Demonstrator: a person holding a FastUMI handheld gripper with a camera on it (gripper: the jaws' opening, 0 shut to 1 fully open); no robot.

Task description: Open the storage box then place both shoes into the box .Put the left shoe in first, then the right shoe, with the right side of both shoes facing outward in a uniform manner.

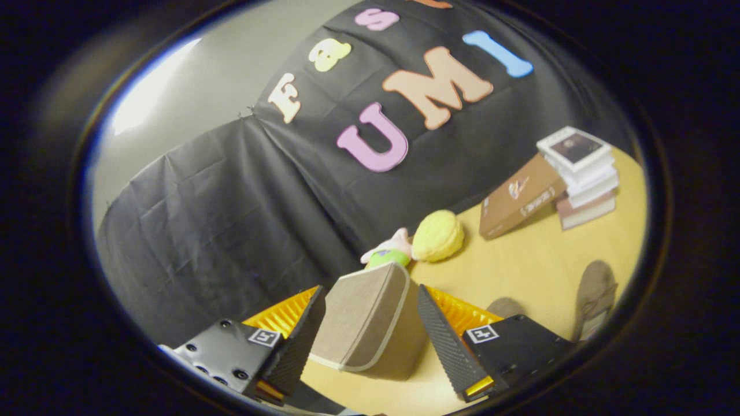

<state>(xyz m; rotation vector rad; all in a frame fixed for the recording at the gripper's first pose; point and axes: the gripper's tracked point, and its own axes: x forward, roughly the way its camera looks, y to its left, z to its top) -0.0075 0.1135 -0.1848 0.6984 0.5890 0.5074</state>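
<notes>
The gripper [370, 329] holds its fingers spread to either side of the storage box [364, 320], a tan fabric box with pale piping on the wooden table [520, 271]; neither finger visibly presses it. One shoe [595, 297] lies to the right, well apart (a second I cannot make out). Opening the box looks like the step in hand: pinch the lid's edge, not the whole body, and lift slowly so the light box doesn't slide toward the plush toy [388, 249] beyond.
</notes>
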